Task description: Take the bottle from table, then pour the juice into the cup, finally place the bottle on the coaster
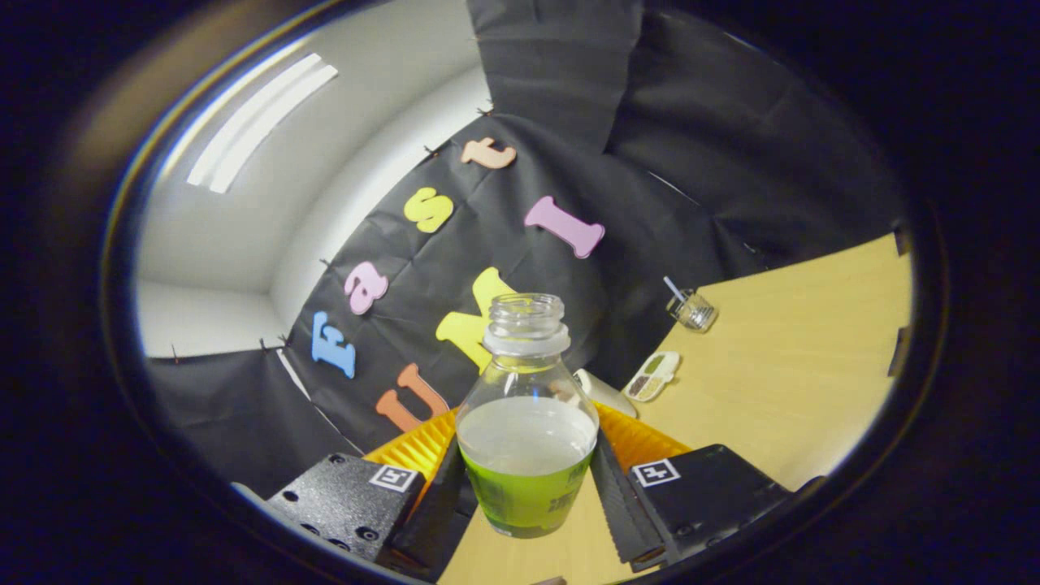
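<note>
my tongs (528, 487) are clamped on the bottle (526, 422), both fingers pressing its lower body from either side, so the grasp step looks done. bottle is uncapped, neck open, green juice filling roughly the lower half, liquid line looks level against the bottle. the whole scene is rolled in my view, desk (796, 366) slanting up to the right, so i'm reading this as carry or early tilt toward the pour, not pouring yet: nothing is at the lip. the cup (692, 309), a small clear glass with a straw, sits well beyond the fingers on the desk near the booth wall. between it and the bottle lie a small tray with compartments (652, 376) and a pale object (603, 392) i can't identify. something ribbed and orange-yellow (642, 439) lies right behind the bottle, can't tell if that's the coaster. next move: close the gap to the cup, get the neck above its rim, then roll slowly; open neck means any jerk spills early.
</note>
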A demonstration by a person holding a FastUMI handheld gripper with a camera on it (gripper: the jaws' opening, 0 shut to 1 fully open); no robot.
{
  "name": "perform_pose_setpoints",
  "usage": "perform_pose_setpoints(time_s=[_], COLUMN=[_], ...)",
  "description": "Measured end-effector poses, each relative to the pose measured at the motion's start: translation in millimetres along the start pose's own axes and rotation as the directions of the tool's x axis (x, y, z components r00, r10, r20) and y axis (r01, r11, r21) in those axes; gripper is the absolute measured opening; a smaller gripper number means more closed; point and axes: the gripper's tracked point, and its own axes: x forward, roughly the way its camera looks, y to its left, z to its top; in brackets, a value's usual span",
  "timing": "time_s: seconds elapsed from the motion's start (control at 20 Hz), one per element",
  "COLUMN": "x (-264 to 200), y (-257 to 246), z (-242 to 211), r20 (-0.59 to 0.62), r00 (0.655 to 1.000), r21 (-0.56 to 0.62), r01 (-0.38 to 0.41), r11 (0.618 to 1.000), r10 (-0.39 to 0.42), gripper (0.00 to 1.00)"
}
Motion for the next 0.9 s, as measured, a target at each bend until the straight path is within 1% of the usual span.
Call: perform_pose_setpoints(time_s=[0.1,0.15,0.3,0.4,0.5,0.65,0.75,0.85,0.9], x=[1,-1,6,12,25,46,62,83,92], y=[0,4,16,16,15,9,3,4,0], z=[3,2,-7,-19,-28,-39,-44,-56,-64], r20=[-0.01,-0.015,-0.032,-0.057,-0.077,-0.096,-0.092,-0.106,-0.118], r00=[0.999,0.999,0.999,0.997,0.992,0.981,0.972,0.972,0.968], r21=[-0.133,-0.167,-0.218,-0.286,-0.396,-0.54,-0.591,-0.619,-0.647], r01=[0.03,0.026,0.007,0.026,0.057,0.092,0.12,0.102,0.092], r11=[0.991,0.986,0.976,0.958,0.917,0.837,0.797,0.779,0.757], r10=[-0.031,-0.029,-0.014,-0.044,-0.095,-0.17,-0.215,-0.212,-0.219], gripper=[0.81,0.81,0.81,0.82,0.82,0.82,0.82,0.82,0.82])
